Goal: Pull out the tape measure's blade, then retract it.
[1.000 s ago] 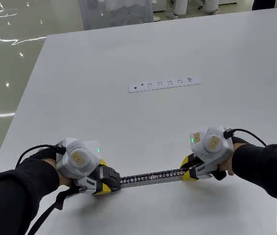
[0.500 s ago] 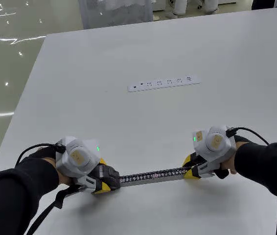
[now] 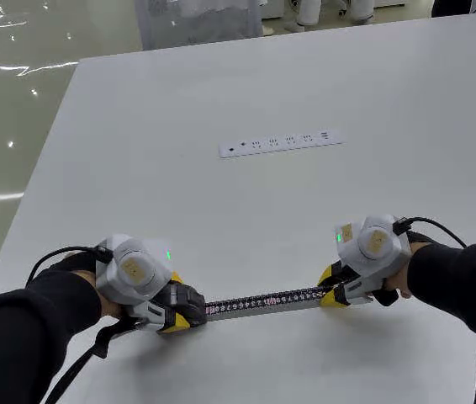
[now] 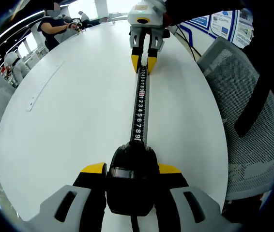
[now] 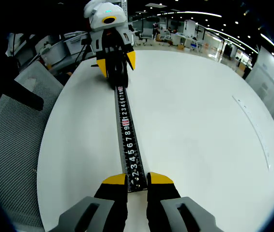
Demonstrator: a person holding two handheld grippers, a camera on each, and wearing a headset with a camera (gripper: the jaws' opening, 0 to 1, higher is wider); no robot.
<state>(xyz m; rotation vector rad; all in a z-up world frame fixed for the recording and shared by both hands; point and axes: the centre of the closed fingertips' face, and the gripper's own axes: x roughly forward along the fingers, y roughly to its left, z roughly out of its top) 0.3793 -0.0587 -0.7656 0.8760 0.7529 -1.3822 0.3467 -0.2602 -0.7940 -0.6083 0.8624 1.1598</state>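
A black tape measure case (image 4: 129, 176) sits between my left gripper's (image 4: 129, 170) yellow-tipped jaws, which are shut on it; in the head view the case (image 3: 184, 304) lies low on the white table. Its dark numbered blade (image 3: 263, 300) (image 4: 140, 106) (image 5: 126, 137) stretches right across the table to my right gripper (image 3: 332, 286). That right gripper (image 5: 137, 181) is shut on the blade's free end. In the left gripper view the right gripper (image 4: 144, 62) stands at the far end of the blade; in the right gripper view the left gripper (image 5: 114, 67) holds the case (image 5: 116, 72).
A white power strip (image 3: 281, 143) lies on the table (image 3: 221, 76) well beyond the blade. A grey mesh chair (image 4: 246, 125) stands by the table's near edge. Black cables trail from both grippers over the person's dark sleeves (image 3: 461, 282).
My right gripper has slid a little further right with the blade's end, so slightly more blade is drawn out. The left gripper and case have stayed put.
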